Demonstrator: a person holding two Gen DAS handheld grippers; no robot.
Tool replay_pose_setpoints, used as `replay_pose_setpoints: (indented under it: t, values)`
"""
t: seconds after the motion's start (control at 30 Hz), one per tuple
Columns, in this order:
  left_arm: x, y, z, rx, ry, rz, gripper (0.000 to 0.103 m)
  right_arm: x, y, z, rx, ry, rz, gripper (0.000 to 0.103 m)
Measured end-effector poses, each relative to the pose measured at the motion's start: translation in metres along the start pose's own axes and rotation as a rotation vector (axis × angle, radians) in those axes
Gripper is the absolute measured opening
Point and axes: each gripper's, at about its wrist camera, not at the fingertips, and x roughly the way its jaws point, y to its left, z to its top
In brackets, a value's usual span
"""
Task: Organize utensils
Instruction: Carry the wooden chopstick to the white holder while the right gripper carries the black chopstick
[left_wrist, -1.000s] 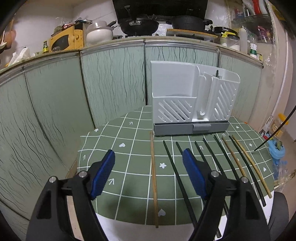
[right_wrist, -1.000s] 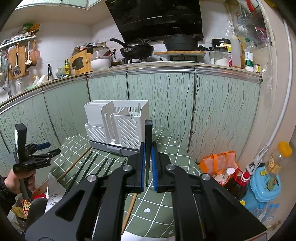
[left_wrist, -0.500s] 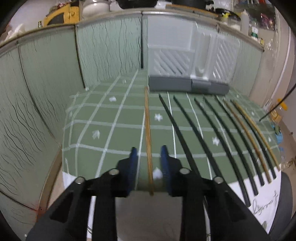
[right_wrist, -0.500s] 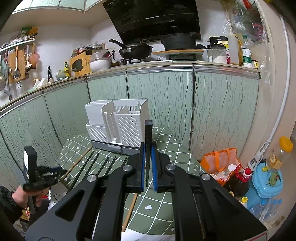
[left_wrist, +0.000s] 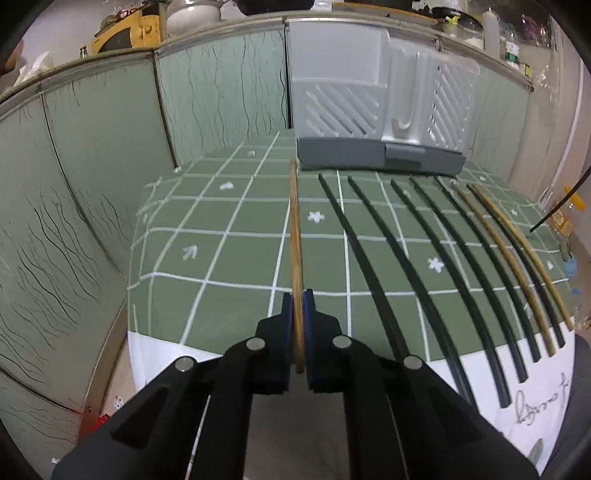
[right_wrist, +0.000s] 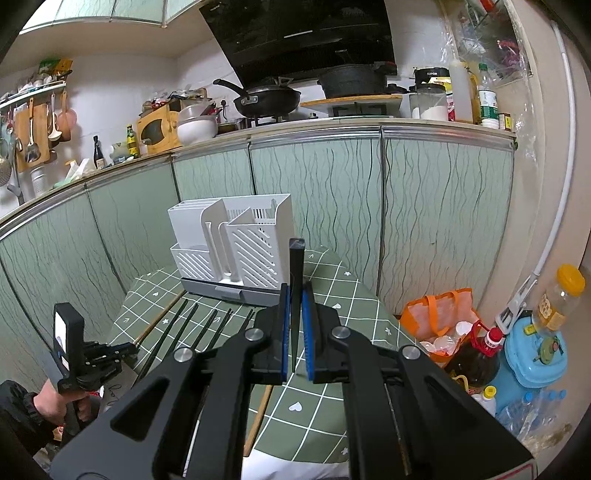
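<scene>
A light wooden chopstick (left_wrist: 294, 229) lies on the green checked tablecloth (left_wrist: 221, 251), pointing at the white utensil rack (left_wrist: 343, 107). My left gripper (left_wrist: 298, 295) is closing on its near end, and the blue pads press it from both sides. Several black chopsticks (left_wrist: 369, 236) and two brown ones (left_wrist: 517, 251) lie in a row to the right. In the right wrist view my right gripper (right_wrist: 293, 291) is shut on a black chopstick (right_wrist: 296, 266) that sticks up in front of the rack (right_wrist: 236, 254), above the table's right side. The left gripper (right_wrist: 122, 349) shows low at the left.
The rack stands at the table's far edge against green cabinet doors (left_wrist: 92, 177). A person's hand (right_wrist: 48, 402) holds the left gripper. On the floor to the right are an orange bag (right_wrist: 439, 317), bottles (right_wrist: 480, 358) and a blue tub (right_wrist: 535, 350).
My left gripper dropped to the table and shut from wide open onto the wooden chopstick's near end. The right gripper stayed still with its black chopstick.
</scene>
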Motion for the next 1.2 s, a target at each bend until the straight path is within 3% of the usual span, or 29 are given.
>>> replay_pose_setpoints:
  t: [0.23,0.57,0.93,1.2]
  values:
    - [-0.038,0.003,0.015,0.010,-0.077,0.005,0.007,0.000,0.002,0.002,0.004,-0.007,0.009,0.006]
    - [-0.089,0.001,0.060,0.029,-0.189,-0.008,0.007,0.006,0.003,0.018,-0.015,-0.013,0.018,0.006]
    - [-0.108,-0.006,0.112,0.069,-0.234,-0.044,0.006,0.026,0.012,0.055,-0.084,-0.002,0.042,0.006]
    - [-0.123,-0.016,0.157,0.098,-0.235,-0.124,0.006,0.036,0.023,0.088,-0.141,0.010,0.081,0.006]
